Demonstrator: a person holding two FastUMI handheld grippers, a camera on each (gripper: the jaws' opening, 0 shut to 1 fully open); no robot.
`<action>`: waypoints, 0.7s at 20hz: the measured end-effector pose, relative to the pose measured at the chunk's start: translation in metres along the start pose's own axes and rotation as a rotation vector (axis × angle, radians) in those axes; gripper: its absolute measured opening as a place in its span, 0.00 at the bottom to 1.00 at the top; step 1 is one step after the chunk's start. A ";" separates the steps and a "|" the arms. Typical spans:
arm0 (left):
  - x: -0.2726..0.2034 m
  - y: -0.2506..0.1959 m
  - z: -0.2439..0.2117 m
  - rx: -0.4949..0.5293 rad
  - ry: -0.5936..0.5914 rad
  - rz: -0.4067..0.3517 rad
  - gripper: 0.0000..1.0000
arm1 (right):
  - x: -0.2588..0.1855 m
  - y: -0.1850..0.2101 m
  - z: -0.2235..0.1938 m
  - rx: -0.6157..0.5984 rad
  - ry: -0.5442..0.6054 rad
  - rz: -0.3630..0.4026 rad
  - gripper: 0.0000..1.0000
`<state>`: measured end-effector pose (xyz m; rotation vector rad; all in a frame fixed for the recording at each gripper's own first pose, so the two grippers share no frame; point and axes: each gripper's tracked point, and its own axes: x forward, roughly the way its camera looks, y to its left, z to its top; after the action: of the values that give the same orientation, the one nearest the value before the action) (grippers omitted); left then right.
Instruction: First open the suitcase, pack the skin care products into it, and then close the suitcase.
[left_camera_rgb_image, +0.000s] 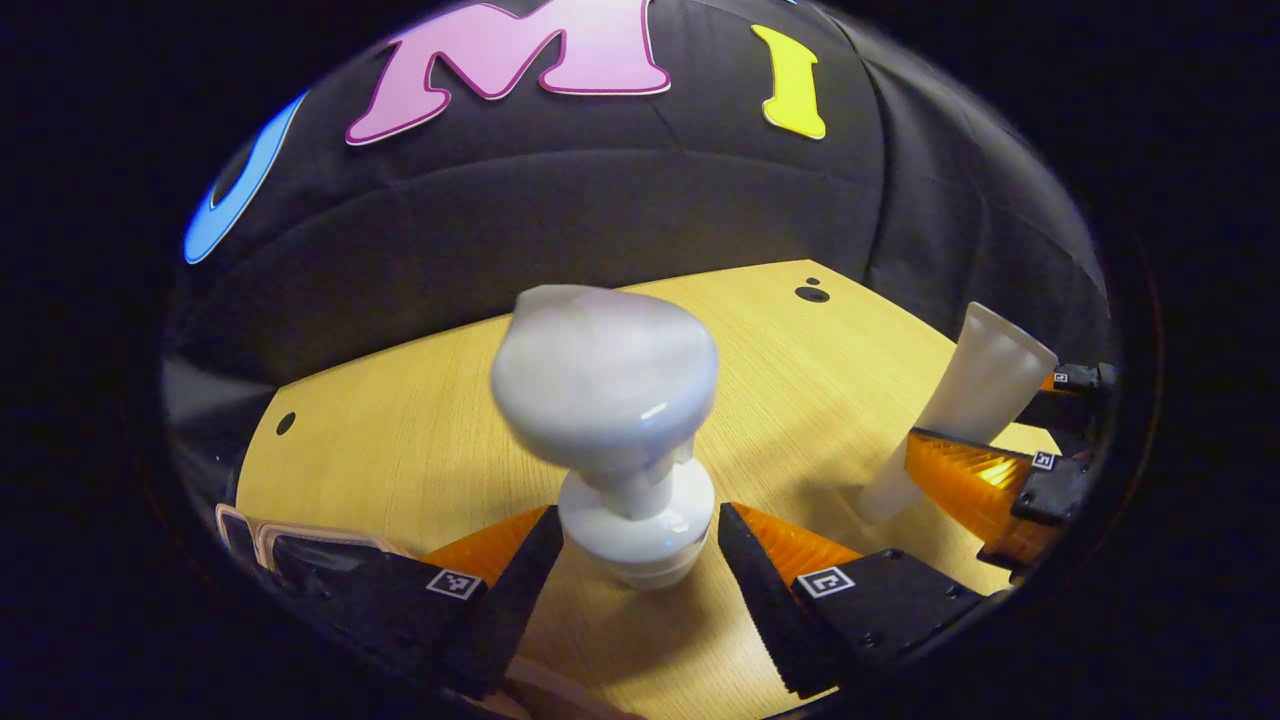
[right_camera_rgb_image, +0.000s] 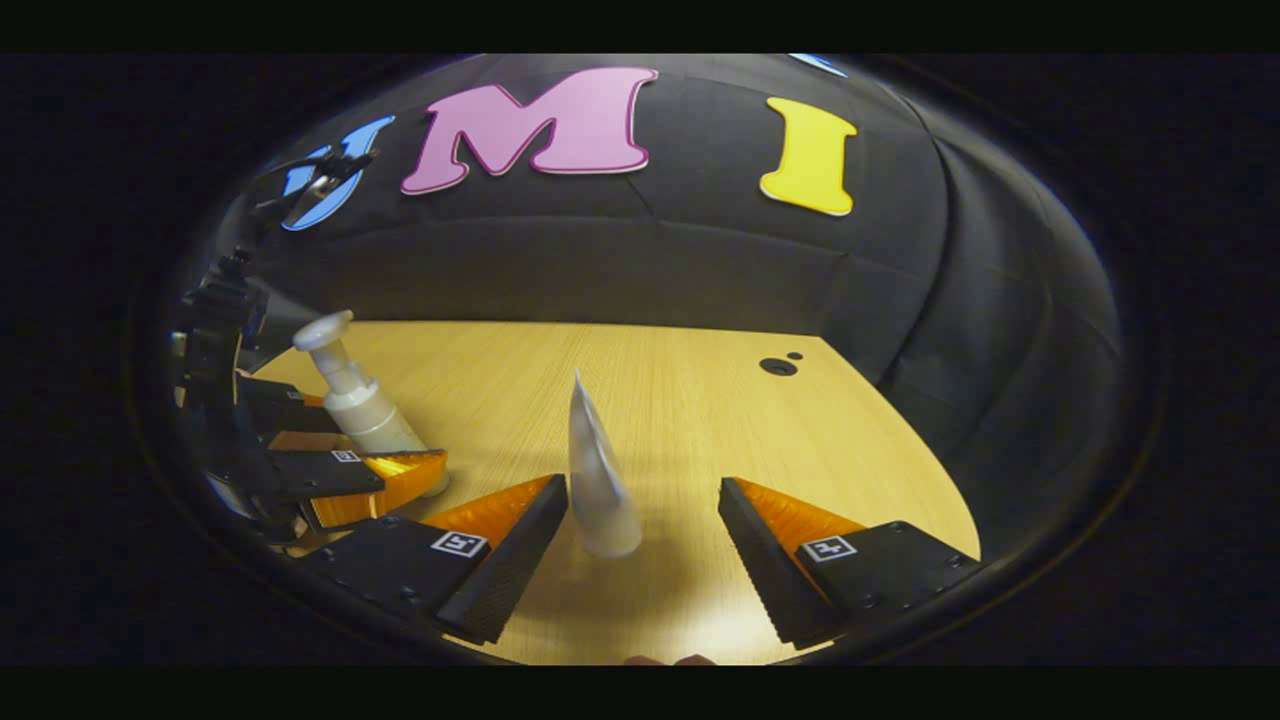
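1. In the left gripper view, at the lower left edge, a pale-rimmed corner of the suitcase (left_camera_rgb_image: 262, 535) shows beside the table (left_camera_rgb_image: 400, 450); I cannot tell whether it stands open.
2. In the middle of that view, the left hand-held gripper (left_camera_rgb_image: 640, 560) has its 2 fingers spread apart, with a white pump bottle (left_camera_rgb_image: 620, 440) standing between them. The bottle's collar sits in the gap, and I cannot tell whether either finger touches it; its broad pump head is blurred.
3. At the right of that view, the right hand-held gripper (left_camera_rgb_image: 960, 480) is farther off, with a white tube (left_camera_rgb_image: 965, 400) leaning up out of it, its wide flat end uppermost.
4. In the right gripper view, at the left, the left hand-held gripper (right_camera_rgb_image: 385, 475) sits around the pump bottle (right_camera_rgb_image: 355, 400), which tilts with its head uppermost.
5. In the middle of that view, the right hand-held gripper (right_camera_rgb_image: 642, 560) is wide open. The tube (right_camera_rgb_image: 598, 480) stands edge-on close by 1 finger (right_camera_rgb_image: 500, 570), well apart from the other.
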<state>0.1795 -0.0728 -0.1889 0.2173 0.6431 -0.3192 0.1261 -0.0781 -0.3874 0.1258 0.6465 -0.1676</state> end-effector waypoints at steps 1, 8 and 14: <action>0.003 -0.005 0.000 -0.002 0.004 0.000 0.98 | 0.010 0.003 -0.003 0.006 0.012 0.022 0.98; 0.002 -0.004 0.004 -0.078 0.089 -0.029 0.56 | 0.014 0.011 -0.003 0.003 0.029 0.060 0.34; -0.119 0.030 0.006 -0.105 0.133 -0.087 0.56 | -0.077 0.026 0.027 -0.040 -0.045 0.121 0.29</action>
<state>0.1037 -0.0201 -0.1080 0.1101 0.8000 -0.3559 0.0868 -0.0484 -0.3178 0.1221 0.5954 -0.0407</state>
